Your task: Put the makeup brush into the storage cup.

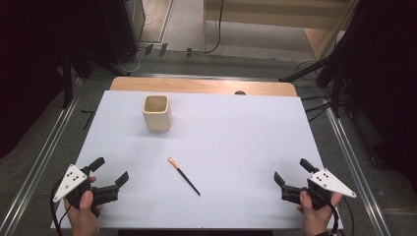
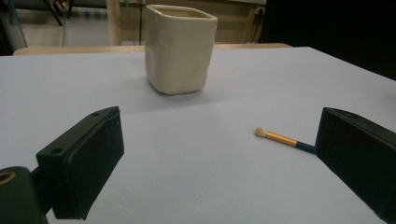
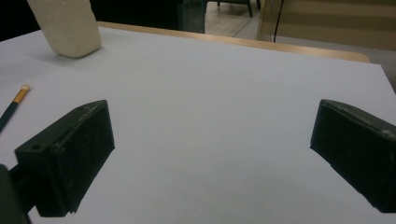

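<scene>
A cream square-sided cup (image 1: 157,113) stands upright on the white table sheet (image 1: 231,132), towards the back left. A thin dark brush with a gold band and pale tip (image 1: 184,175) lies flat near the middle front. My left gripper (image 1: 110,170) rests at the front left, jaws wide open and empty. In its own view the cup (image 2: 180,46) is ahead and the brush (image 2: 281,139) lies by the right jaw. My right gripper (image 1: 291,172) sits at the front right, open and empty. Its view has the cup (image 3: 67,25) far left and the brush (image 3: 13,106) at the left edge.
The wooden table edge (image 1: 201,86) shows beyond the sheet at the back. Metal rails (image 1: 351,157) run along both sides. Dark stands and cables are on the floor behind the table.
</scene>
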Tool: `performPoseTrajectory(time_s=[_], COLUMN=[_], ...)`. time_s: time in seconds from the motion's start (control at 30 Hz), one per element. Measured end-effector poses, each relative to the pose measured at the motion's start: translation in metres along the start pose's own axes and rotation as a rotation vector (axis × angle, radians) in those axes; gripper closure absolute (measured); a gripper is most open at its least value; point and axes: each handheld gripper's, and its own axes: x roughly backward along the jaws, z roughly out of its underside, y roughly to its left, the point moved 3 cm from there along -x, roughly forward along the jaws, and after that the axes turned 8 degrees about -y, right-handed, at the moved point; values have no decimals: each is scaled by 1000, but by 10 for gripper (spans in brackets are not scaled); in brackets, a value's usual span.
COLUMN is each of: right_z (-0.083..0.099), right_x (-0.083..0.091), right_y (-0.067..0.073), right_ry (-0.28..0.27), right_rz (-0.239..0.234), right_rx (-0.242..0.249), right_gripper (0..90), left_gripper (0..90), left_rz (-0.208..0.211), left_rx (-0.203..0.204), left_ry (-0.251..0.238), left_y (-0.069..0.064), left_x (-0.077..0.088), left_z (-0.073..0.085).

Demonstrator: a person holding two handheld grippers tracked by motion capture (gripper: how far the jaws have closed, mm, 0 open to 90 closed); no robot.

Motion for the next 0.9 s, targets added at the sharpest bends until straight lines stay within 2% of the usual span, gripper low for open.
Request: performPoseTrajectory(time_s=[0.07,0.17,0.53,0.73,0.83,0.9], right_z=[1,0,0,0,0,0], right_x=[0,1,1,1,1,1], right_y=[0,0,2,2,4,4], right_ry=[4,3,0,0,1,0], right_rz=[-1,-3,-2,-12,-15,-17], right_rx=[1,2,5,6,7,7], right_gripper=[1,1,1,1,1,2], left_gripper=[69,67,48,61,69,69], left_rz=[2,6,65,100,103,109], left_rx=[-3,-15,-6,-5,2,-6], left_ry=[1,12,31,52,64,78], left_y=[0,0,-9,-17,-19,-21], left_x=[-1,-2,-8,-18,-22,-26], left_z=[0,1,-3,-10,-11,-13])
